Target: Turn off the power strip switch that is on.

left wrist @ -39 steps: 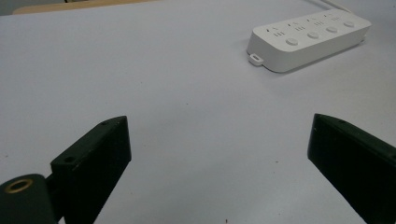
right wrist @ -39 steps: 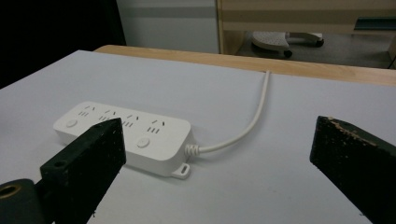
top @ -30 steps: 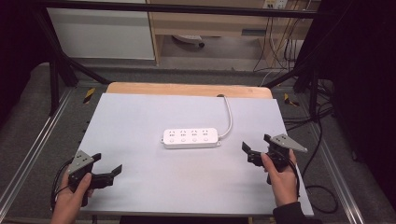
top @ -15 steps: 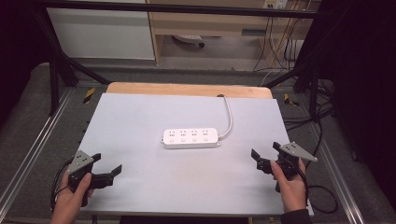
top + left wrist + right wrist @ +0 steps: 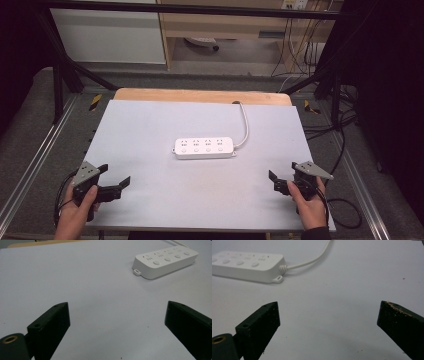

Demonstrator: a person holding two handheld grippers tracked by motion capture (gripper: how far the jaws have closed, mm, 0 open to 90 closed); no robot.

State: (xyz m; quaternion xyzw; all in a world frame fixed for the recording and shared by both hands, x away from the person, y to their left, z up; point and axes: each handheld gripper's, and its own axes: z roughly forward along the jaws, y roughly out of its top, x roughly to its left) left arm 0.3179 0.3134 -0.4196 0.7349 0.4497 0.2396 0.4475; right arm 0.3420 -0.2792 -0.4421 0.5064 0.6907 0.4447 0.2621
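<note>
Both tongs spread wide and empty, low over the near corners of the grey bench (image 5: 150, 125).
White power strip (image 5: 204, 147) lying flat mid-bench, cord (image 5: 244, 125) curving off toward the far edge; left tongs (image 5: 114, 176) and right tongs (image 5: 274, 182) well apart from it, gripping nothing.

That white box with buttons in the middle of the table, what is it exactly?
It is a white power strip, plastic by its look, lying flat mid-table. Four sockets sit in a row along its top, a round button by each. A small mounting tab sticks out at each end. Its white cord curves toward the far edge. Neither claw touches it.
</note>
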